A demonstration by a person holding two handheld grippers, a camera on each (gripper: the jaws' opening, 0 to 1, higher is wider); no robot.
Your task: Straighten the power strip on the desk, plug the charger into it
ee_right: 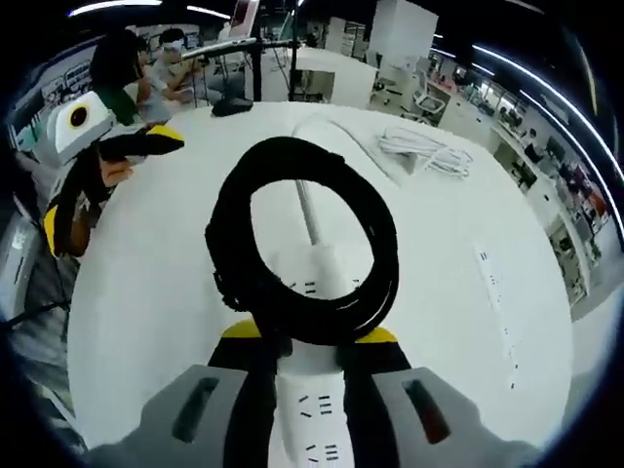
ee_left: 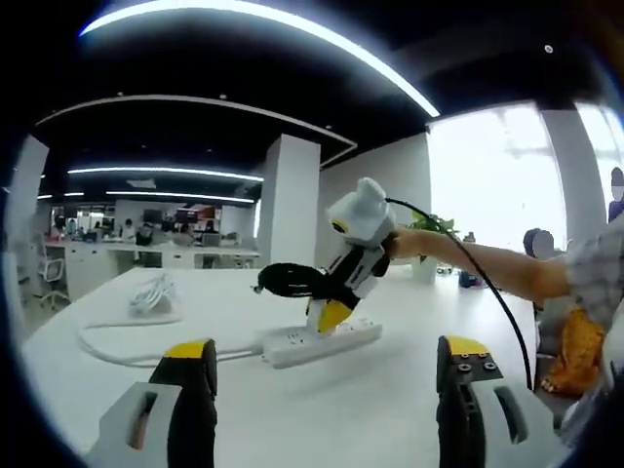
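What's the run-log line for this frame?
right gripper: shut on black cable coil | over power strip | left gripper: open, apart

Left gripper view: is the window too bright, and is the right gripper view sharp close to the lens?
Left gripper view: the window is blown out white, the ceiling dark, the power strip soft but readable. Right gripper view: the coiled black cable is fairly sharp, the right gripper bodies near the lens are blurred; fisheye bends the table edge.

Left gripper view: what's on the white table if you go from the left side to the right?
Bundle of white cable → coil of black cable → white power strip, with the other claw coming down over it.
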